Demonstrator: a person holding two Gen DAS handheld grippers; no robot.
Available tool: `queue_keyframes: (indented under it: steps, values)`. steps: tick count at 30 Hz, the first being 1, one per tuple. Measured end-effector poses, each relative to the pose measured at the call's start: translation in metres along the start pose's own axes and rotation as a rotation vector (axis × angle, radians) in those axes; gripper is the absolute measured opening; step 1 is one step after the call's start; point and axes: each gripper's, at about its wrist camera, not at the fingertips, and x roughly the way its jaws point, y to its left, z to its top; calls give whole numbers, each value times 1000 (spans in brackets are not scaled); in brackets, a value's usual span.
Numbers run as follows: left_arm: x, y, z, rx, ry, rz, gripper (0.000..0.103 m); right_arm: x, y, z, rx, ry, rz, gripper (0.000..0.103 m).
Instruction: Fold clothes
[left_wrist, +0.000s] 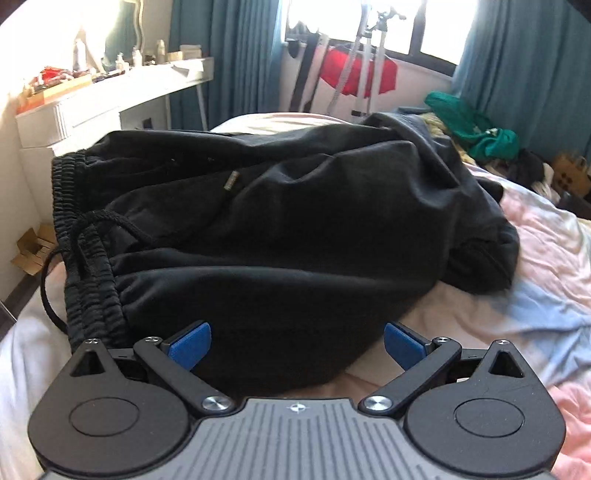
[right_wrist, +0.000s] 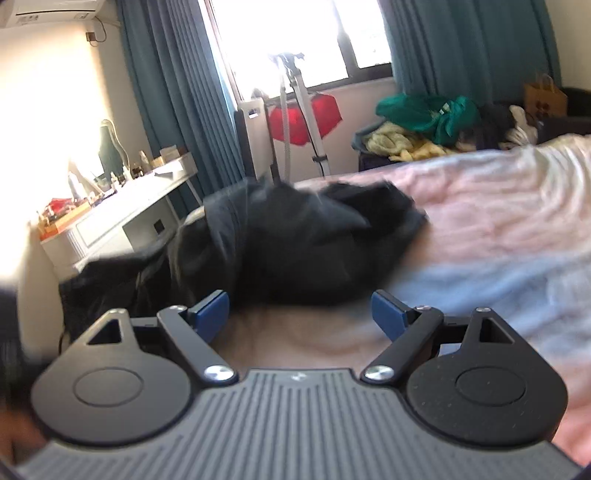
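Lying bunched on the pastel bed cover, the black drawstring trousers sit just ahead of the left gripper and right gripper, both with fingers spread wide, pinching nothing.

Bed cover, pale pink, blue and white, rumpled. White bench against the left wall, its top crowded with bottles and small boxes. Teal curtains either side of a bright window. Silver tripod before a red cloth. Green garment heaped on mixed laundry beyond the bed. Brown paper bag. Wall air conditioner.
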Motion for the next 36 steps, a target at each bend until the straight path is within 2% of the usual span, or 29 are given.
queue_keyframes:
  steps: [4,6,7,10,13,15,18,20,22,24,27,31,36]
  values:
    - [11,12,3,-9,-5,-3,101,77,50,68,-97,6,47,82]
    - [20,17,5,-13,-3,2,101,127,81,96,-160,50,63,81]
    - [24,18,5,-1,-7,10,101,152,98,110,-198,75,67,77]
    - [38,24,4,0,7,-6,103,232,146,134,-329,190,30,72]
    - [46,27,3,9,10,-41,103,297,182,135,-473,316,21,72]
    - [51,27,1,32,6,-47,103,326,198,126,-583,385,2,69]
    - [62,32,0,10,40,-71,103,361,201,107,-721,530,-80,66]
    - [66,34,1,15,43,-78,103,372,195,94,-781,608,-125,60]
    - [67,35,2,14,49,-82,103,372,187,88,-800,646,-146,33]
    - [68,36,3,12,53,-88,103,362,181,89,-781,626,-161,14]
    - [67,39,5,10,66,-99,103,328,180,101,-741,512,-165,10]
    - [65,42,9,9,78,-115,103,255,165,123,-626,356,-162,9]
    - [58,45,14,1,79,-148,103,136,105,144,-385,164,-212,8]
